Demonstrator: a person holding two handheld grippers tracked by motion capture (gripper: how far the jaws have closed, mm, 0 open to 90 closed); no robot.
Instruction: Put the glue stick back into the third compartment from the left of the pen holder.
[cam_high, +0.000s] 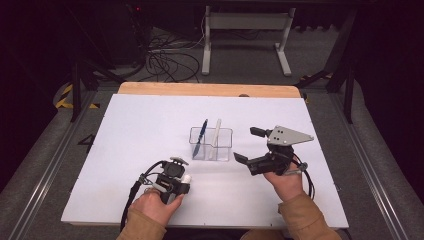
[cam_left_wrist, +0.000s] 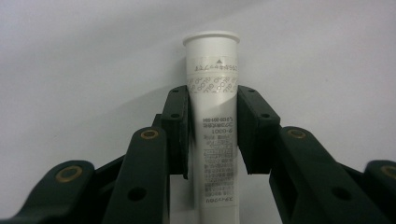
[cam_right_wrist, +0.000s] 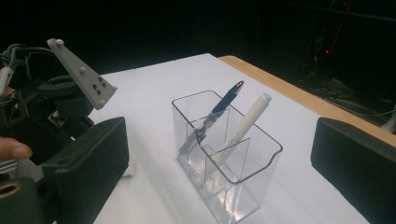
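Left gripper (cam_left_wrist: 212, 135) clamped on a white tube (cam_left_wrist: 212, 93), low over the white table (cam_high: 130, 130). Clear organizer (cam_high: 211, 143) mid-table, blue pen (cam_high: 201, 136) and white pen (cam_high: 216, 136) inside. Right gripper (cam_high: 248, 145) spread wide, empty, just beside the organizer.

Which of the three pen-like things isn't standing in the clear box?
The white tube: it is clamped between the left gripper's fingers. The blue pen and white pen lean in separate compartments of the box.
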